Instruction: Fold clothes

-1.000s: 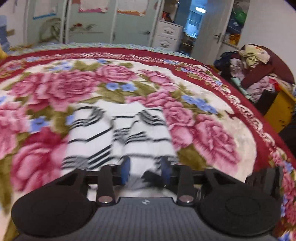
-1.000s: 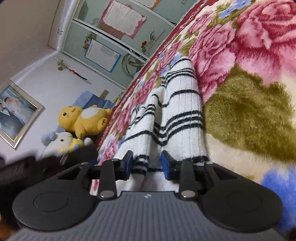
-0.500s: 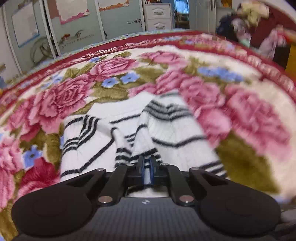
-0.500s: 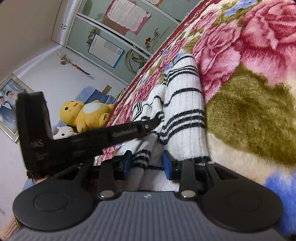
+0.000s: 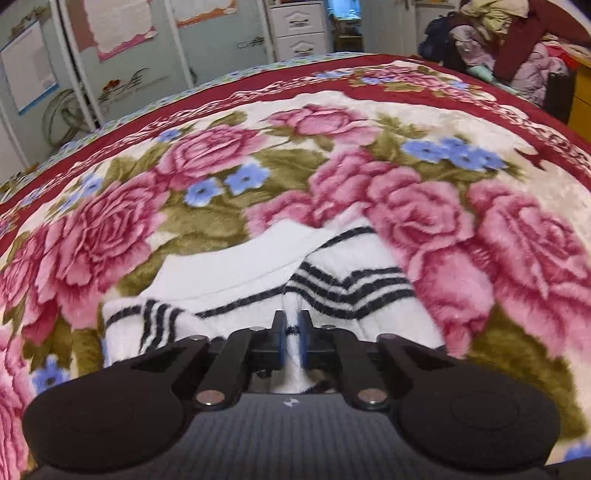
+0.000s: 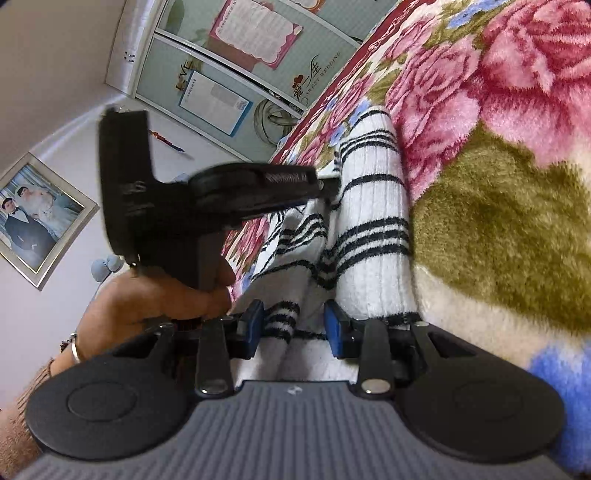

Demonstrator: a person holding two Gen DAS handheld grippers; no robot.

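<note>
A white knit sweater with black stripes lies bunched on the floral blanket. My left gripper is shut on a fold of the sweater and holds it raised over the rest. In the right wrist view the same sweater runs away from me. My right gripper is open with sweater fabric between its fingers. The left gripper's body and the hand holding it show at left, over the sweater.
The bed's red border runs along the far edge. Wardrobe doors and a white drawer unit stand behind it. A pile of clothes is at the right. A framed photo hangs on the wall.
My left gripper closed on a fold of the sweater and carried it forward over the garment. It moved into the right wrist view. My right gripper stayed open and still.
</note>
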